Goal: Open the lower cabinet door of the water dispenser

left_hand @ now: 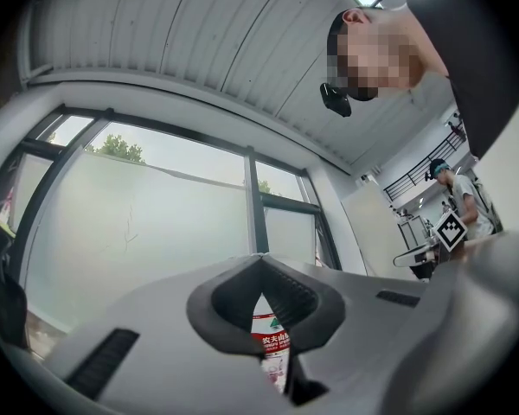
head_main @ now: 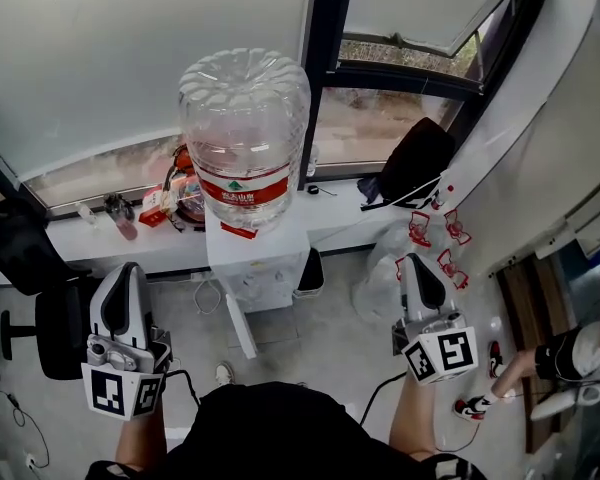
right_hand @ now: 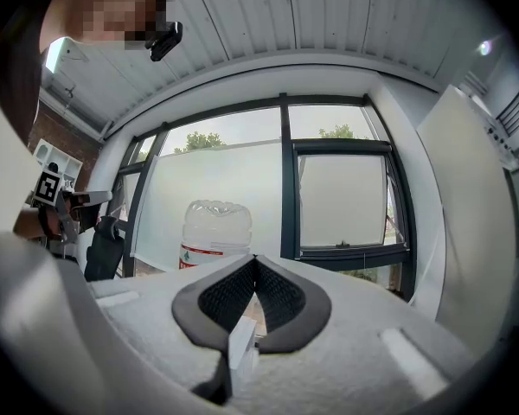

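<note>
Facing a white water dispenser [head_main: 260, 268] set against the window wall, with a big clear bottle [head_main: 243, 133] upended on top. Out to the left of it the left gripper [head_main: 128, 271], out to the right the right gripper [head_main: 416, 261], both well apart from the dispenser and touching nothing. Fingers of each pressed together at the tips and empty. Through the small gap behind the left tips only the far-off red bottle label; through the right gap only a slice of something white, too small to name. Both aimed at about bottle height, so judged far too high for the job. Lower cabinet door [head_main: 242, 326] most likely the narrow white panel jutting from the foot of the dispenser's front toward the feet, seen edge-on and looking already swung out. Hard to say for sure from so steep an angle. Below and ahead of both sets of fingers in any case, somewhat right of the left pair and well left of the right pair. Long axis upright. Left hand judged the nearer. Next move likely to call for dropping low and parting the fingers before reaching in.
</note>
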